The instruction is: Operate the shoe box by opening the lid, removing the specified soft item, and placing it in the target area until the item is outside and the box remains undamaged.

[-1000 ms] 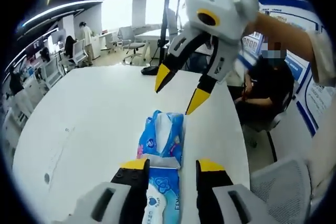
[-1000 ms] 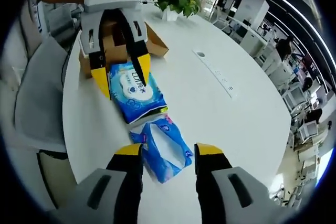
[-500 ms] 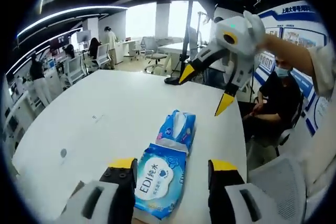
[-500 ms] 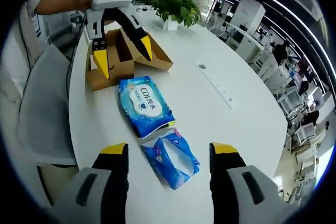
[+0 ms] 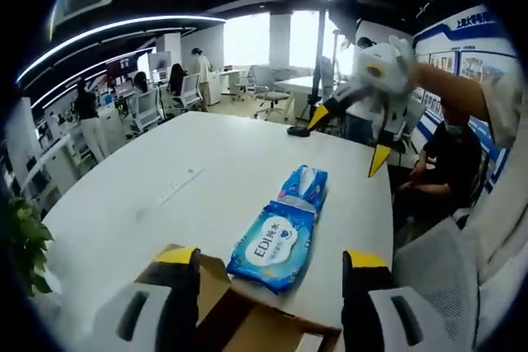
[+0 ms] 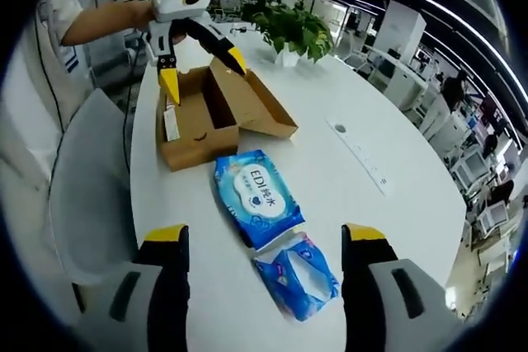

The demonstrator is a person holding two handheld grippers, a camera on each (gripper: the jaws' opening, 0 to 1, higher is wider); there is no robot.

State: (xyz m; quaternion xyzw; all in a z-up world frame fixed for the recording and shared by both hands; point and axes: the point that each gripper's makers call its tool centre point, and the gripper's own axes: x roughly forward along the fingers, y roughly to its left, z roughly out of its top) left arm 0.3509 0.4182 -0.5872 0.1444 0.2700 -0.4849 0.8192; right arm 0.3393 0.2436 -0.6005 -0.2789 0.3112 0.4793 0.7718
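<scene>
seen from the right gripper view: cardboard shoe box (image 6: 206, 117) open on the white bench (image 6: 346, 171), lid flap down toward the plant (image 6: 289, 26); blue wipes pack (image 6: 256, 197) lying flat just beside the box, end to end with a smaller blue tissue pack (image 6: 299, 276). left tongs (image 6: 198, 59) hanging spread and empty over the box; right tongs (image 5: 351, 133) likewise spread and empty (held above the far bench edge). item apparently out, so best to lift both tongs straight clear, no brushing the flap.
</scene>
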